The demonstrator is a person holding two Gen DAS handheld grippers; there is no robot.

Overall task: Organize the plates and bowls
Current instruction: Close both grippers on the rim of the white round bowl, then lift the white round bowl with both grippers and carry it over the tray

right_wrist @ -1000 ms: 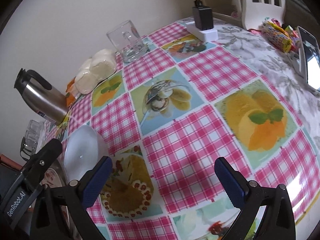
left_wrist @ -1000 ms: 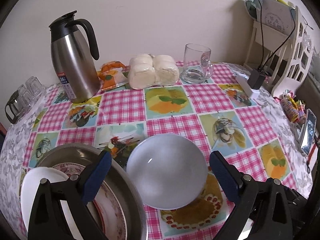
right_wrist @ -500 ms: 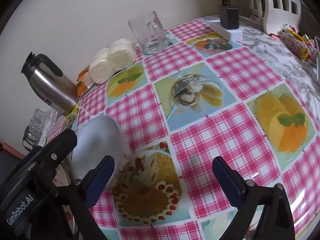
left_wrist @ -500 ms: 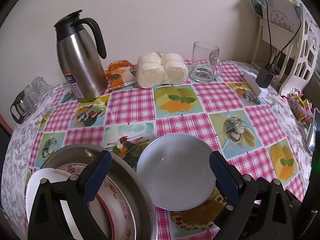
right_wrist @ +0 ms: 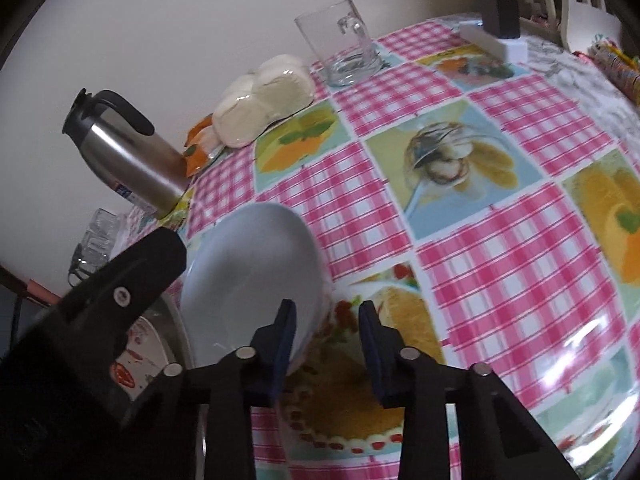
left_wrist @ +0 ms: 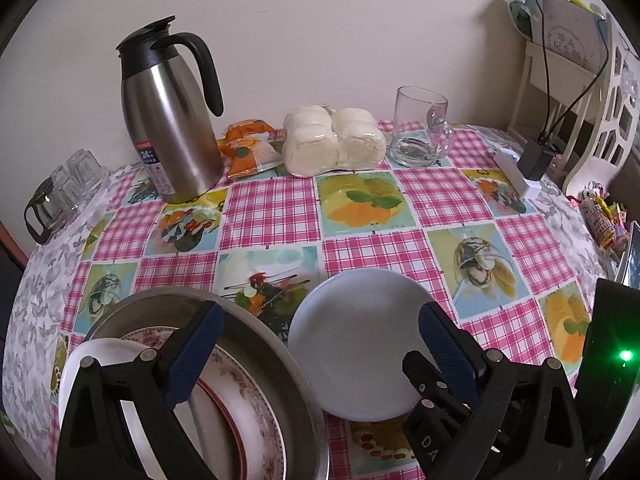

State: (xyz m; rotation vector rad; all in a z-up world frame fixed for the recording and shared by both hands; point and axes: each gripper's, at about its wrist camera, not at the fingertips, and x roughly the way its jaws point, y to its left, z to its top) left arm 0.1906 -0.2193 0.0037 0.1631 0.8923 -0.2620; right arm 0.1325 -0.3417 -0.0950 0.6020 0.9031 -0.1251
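The pale grey round bowl is sitting mouth-up on the pink checked tablecloth, just right of the large steel basin; being round, it shows no long axis. The left gripper is hanging spread wide above both. The right gripper is narrowing around the bowl's near-right rim, jaws partly apart, contact unclear. The patterned plates in the basin are partly hidden behind the left fingers. Open cloth is lying far and right.
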